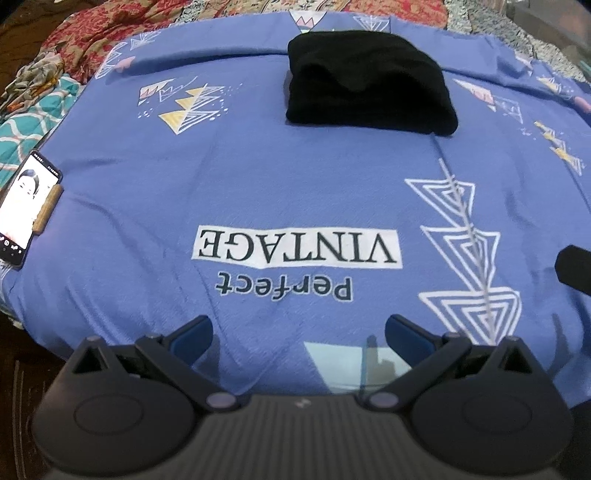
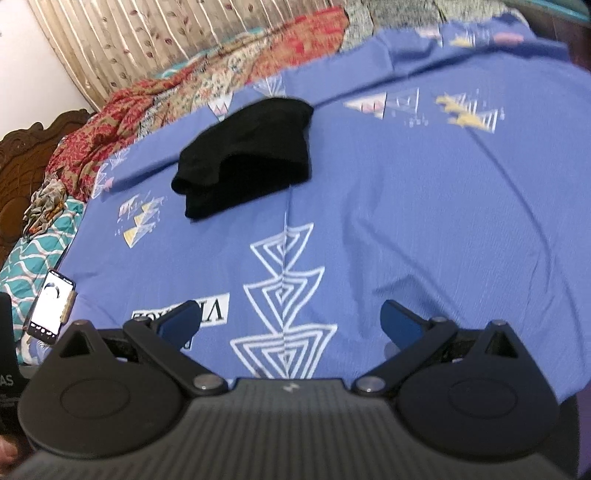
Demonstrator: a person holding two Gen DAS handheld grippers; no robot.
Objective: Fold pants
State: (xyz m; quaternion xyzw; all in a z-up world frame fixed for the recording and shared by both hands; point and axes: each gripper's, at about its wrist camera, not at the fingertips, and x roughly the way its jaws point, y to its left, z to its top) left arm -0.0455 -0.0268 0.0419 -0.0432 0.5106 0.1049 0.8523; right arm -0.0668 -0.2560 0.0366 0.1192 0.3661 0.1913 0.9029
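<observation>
**Black pants lie folded toward the far edge of the bed, both grippers empty**

Black fabric, the pants (image 1: 369, 83), sits as a compact, thick bundle on the blue printed bedsheet (image 1: 258, 177), toward the far edge of the bed and well apart from both tools. By the look of it the folding is finished or nearly so: several layers are stacked, the near edge is fairly straight, and one upper flap droops unevenly over the layer beneath, leaving a soft dip in the top. No leg or waistband trails loose that I can make out.

Left gripper (image 1: 297, 334) hovers over the near edge of the bed with its jaws spread wide and nothing between them. Right gripper (image 2: 291, 323) is likewise wide open and empty, over the white triangle print near the same edge; its view is motion-blurred.

If anything remains, it is probably a tidy-up: reaching across to the bundle, pinching the slumped flap and squaring it with the lower layers. The cloth looks soft and limp, so a shallow pinch may drag just the top layer and undo the stack.

A phone (image 1: 26, 206) lies with its screen lit near the left edge of the bed, and patterned quilts (image 1: 92, 33) bunch along the far side.
</observation>
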